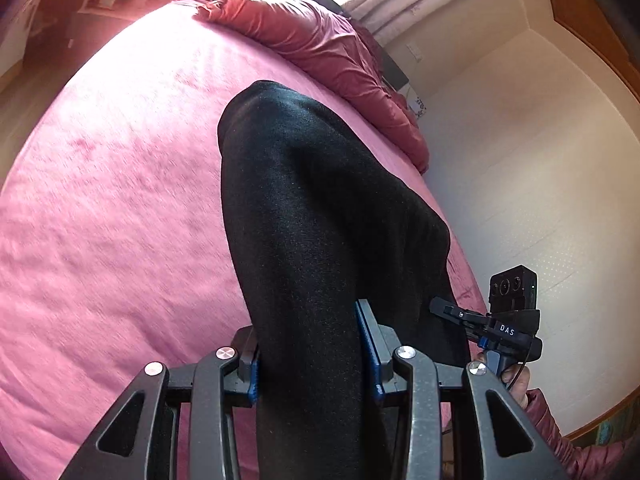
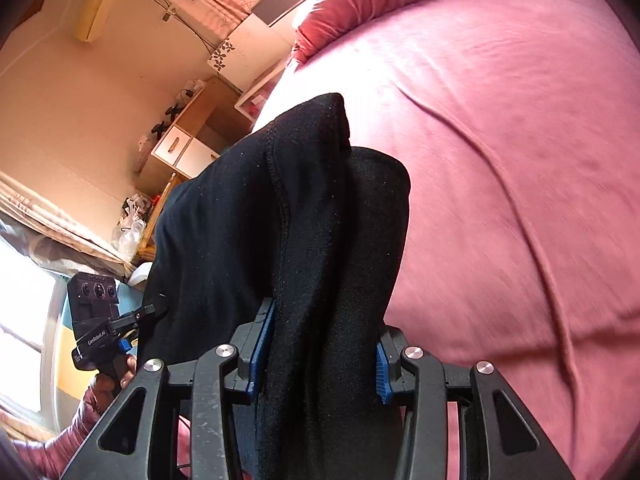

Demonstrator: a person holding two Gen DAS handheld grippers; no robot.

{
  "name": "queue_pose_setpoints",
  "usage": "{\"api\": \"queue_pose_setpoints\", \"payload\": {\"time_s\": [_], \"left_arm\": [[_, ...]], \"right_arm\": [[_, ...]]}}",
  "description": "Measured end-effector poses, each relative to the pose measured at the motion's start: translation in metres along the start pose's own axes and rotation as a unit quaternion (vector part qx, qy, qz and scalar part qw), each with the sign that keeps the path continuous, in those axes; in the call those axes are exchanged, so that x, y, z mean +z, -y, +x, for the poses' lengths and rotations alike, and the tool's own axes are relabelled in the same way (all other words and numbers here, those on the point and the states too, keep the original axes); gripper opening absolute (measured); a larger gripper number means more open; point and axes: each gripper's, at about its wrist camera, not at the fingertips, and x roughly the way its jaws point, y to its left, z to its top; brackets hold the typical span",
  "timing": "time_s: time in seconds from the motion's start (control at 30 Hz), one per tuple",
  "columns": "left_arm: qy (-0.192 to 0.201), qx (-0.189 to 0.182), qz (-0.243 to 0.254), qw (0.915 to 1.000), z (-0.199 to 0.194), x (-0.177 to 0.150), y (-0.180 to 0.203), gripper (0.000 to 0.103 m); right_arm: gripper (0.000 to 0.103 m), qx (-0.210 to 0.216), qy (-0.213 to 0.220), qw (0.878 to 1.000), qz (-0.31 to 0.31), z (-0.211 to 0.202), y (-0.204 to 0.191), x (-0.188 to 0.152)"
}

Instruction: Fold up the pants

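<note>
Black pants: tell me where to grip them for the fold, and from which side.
Keep both grips on the black pants: the left gripper and right gripper each pinch bunched cloth at one end, side by side, so the length hangs free. Lower it over the pink bed from above to lay it flat.

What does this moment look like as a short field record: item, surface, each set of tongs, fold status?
item: black pants, bunched and draped
surface: pink bedsheet on a bed, red pillows at the far end
left tongs: shut on the pants
right tongs: shut on the pants
pants position: raised above the sheet between both tongs
fold status: not yet laid down as a flat fold
motion: sheet looks blurred
</note>
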Motion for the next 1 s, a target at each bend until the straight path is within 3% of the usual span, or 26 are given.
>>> {"api": "queue_pose_setpoints", "payload": {"time_s": [0.17, 0.23, 0.3, 0.37, 0.47, 0.63, 1.0], "left_arm": [[0.005, 0.054, -0.012, 0.9985, 0.008, 0.038, -0.03, 0.043], [-0.006, 0.092, -0.03, 0.9953, 0.024, 0.042, -0.049, 0.044], [-0.03, 0.15, -0.024, 0.9879, 0.043, 0.039, -0.066, 0.053], [-0.02, 0.146, -0.023, 0.9888, 0.05, 0.029, -0.071, 0.058], [-0.007, 0.142, -0.043, 0.9889, 0.042, 0.017, -0.076, 0.062], [0.013, 0.175, -0.041, 0.9837, 0.03, 0.013, -0.064, 0.064], [0.091, 0.275, 0.015, 0.9569, -0.026, -0.021, -0.019, 0.069]], "right_arm": [[0.043, -0.008, -0.022, 1.0, 0.009, 0.052, -0.009, 0.042], [0.046, -0.026, -0.042, 0.999, 0.017, 0.075, -0.003, 0.045], [0.053, -0.048, -0.054, 0.997, 0.023, 0.097, 0.003, 0.045], [0.056, -0.046, -0.051, 0.997, 0.025, 0.105, 0.009, 0.04], [0.056, -0.047, -0.05, 0.997, 0.024, 0.103, 0.005, 0.041], [0.063, -0.086, -0.044, 0.995, 0.005, 0.097, -0.019, 0.047], [0.063, -0.208, 0.055, 0.973, -0.081, 0.044, -0.091, 0.017]]}}
